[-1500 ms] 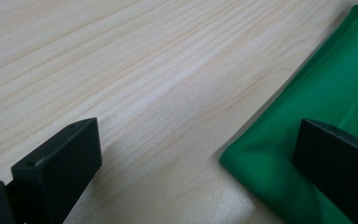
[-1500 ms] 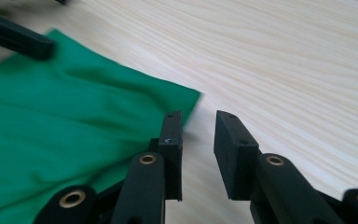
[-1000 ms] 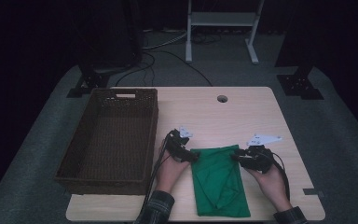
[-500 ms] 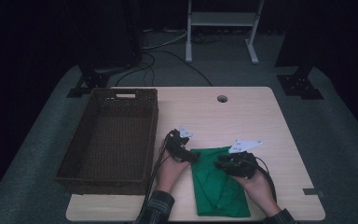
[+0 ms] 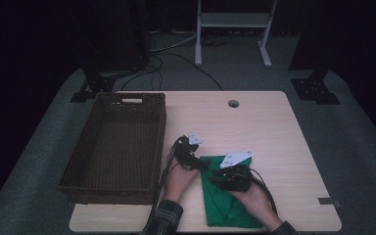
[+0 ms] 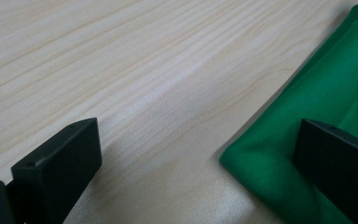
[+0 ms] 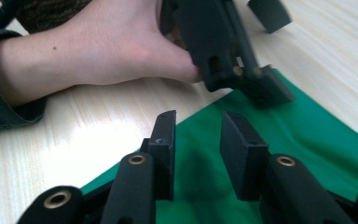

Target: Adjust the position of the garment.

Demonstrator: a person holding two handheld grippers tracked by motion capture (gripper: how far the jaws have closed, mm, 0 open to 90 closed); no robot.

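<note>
High view: green cloth lies flat at the counter's near edge, long axis running from the person toward the far side. Right claw hovers over its middle, jaws slightly apart, empty. Left claw, jaws spread wide, rests at the cloth's far-left corner. Basket sits left.
</note>
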